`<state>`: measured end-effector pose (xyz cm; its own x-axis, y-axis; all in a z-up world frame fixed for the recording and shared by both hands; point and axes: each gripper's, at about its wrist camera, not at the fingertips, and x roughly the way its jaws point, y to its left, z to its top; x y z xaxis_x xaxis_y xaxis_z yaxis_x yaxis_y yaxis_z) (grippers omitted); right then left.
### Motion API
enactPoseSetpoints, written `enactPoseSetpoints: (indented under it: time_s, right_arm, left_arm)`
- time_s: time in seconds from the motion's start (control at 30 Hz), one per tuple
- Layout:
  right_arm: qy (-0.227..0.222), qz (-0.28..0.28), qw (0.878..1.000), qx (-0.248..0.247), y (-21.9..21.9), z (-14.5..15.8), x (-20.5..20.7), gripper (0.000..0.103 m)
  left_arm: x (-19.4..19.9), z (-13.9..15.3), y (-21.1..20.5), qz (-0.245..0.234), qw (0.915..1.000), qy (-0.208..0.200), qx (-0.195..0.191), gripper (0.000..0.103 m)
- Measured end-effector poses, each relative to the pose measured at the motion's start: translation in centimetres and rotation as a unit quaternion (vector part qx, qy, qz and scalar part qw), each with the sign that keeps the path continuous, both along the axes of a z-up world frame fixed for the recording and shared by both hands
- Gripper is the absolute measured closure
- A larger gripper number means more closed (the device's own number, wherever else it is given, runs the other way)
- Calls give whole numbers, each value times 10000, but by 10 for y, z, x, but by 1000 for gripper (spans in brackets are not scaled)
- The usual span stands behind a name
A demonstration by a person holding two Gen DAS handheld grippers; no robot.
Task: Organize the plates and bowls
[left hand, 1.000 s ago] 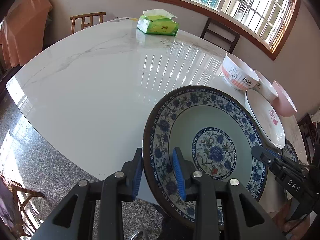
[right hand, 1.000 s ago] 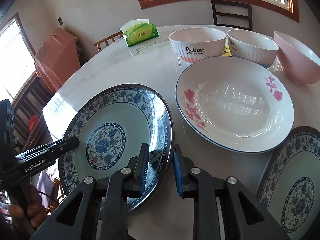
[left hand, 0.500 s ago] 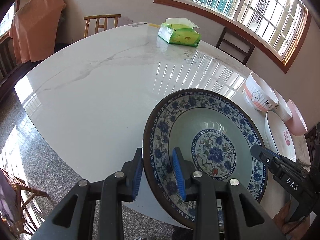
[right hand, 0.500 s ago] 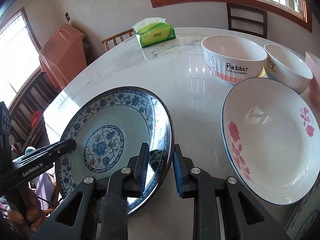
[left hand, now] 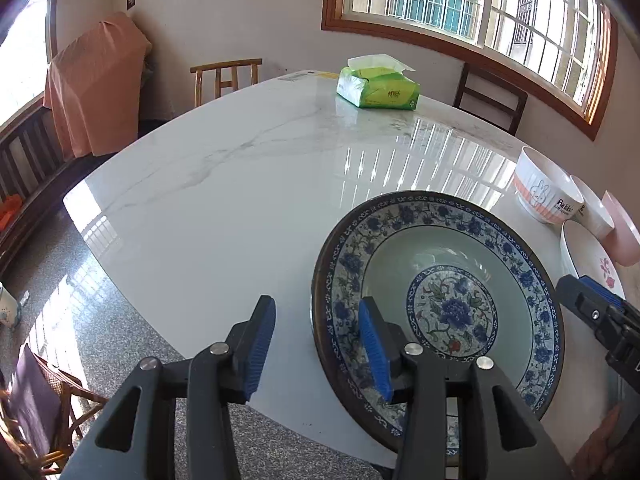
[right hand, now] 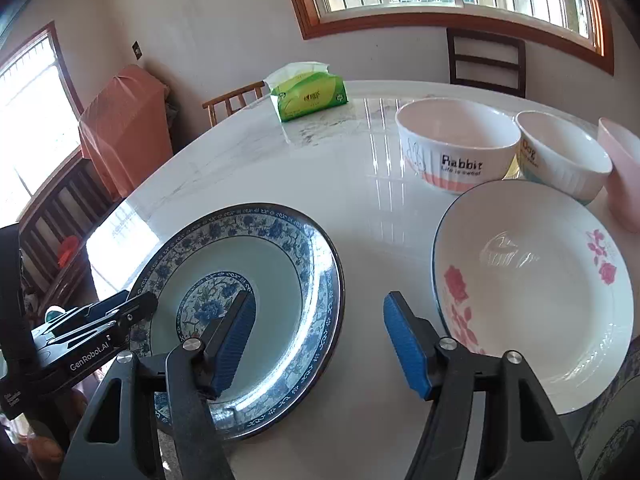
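Observation:
A blue-and-white floral plate (left hand: 452,312) (right hand: 240,264) lies on the white marble table (left hand: 240,200) near its front edge. My left gripper (left hand: 317,320) straddles the plate's left rim. Its jaws are opening and the blue pads stand clear of the rim on both sides. My right gripper (right hand: 320,312) straddles the right rim in the same way, jaws opening, pads off the plate. Each gripper shows at the edge of the other's view. To the right lies a white plate with pink flowers (right hand: 532,292). Behind it stand a Rabbit bowl (right hand: 456,144), a Dog bowl (right hand: 560,152) and a pink bowl (right hand: 620,168).
A green tissue pack (left hand: 378,90) sits at the table's far side, with wooden chairs beyond the far edge. A second blue-and-white plate (right hand: 608,420) shows at the lower right of the right wrist view. The granite floor lies below the near table edge.
Both grippers were shut on the blue-and-white plate's rim; both jaws have now spread off it. The right gripper has lifted a little, and the left view has tilted upward.

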<state>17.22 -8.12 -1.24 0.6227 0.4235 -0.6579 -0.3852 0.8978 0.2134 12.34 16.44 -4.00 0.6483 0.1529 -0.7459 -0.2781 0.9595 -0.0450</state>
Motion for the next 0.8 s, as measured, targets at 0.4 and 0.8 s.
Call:
enactPoseSetpoints:
  time_s: [0.4, 0.8]
  right_arm:
    - [-713, -1149, 9902, 334, -176, 44, -124, 39]
    - [-114, -2499, 9656, 703, -320, 7, -160, 37]
  left_arm:
    - [-56, 50, -82, -1278, 9904, -423, -313, 42]
    - [-40, 27, -219, -2917, 9434, 574, -1467, 42]
